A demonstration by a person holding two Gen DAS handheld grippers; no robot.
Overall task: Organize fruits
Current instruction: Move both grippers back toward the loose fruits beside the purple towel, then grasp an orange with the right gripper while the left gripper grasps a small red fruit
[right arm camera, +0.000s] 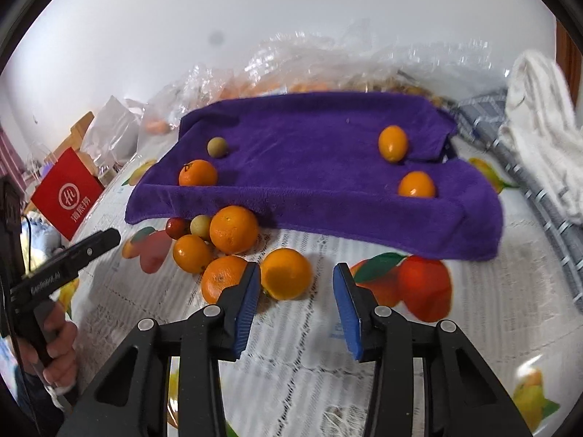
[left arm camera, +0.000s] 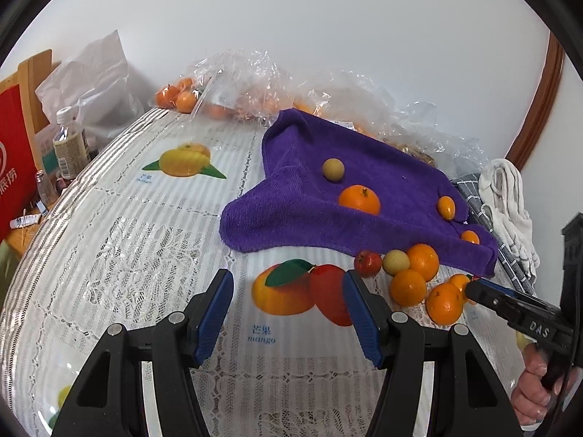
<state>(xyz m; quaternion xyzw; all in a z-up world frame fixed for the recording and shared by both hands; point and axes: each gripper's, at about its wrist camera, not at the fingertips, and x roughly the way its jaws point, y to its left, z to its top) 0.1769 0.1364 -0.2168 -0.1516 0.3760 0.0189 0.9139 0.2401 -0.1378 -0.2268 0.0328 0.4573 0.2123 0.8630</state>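
Centering the released right tool [right arm camera: 297, 287] around the orange [right arm camera: 286, 273] just ahead between its fingers looks wise before clenching, while the left tool [left arm camera: 288, 309] hovers released over bare bench [left arm camera: 145, 255].

Bright, even daylight; soft shadows; fisheye-bent edges; right view slightly blurred.
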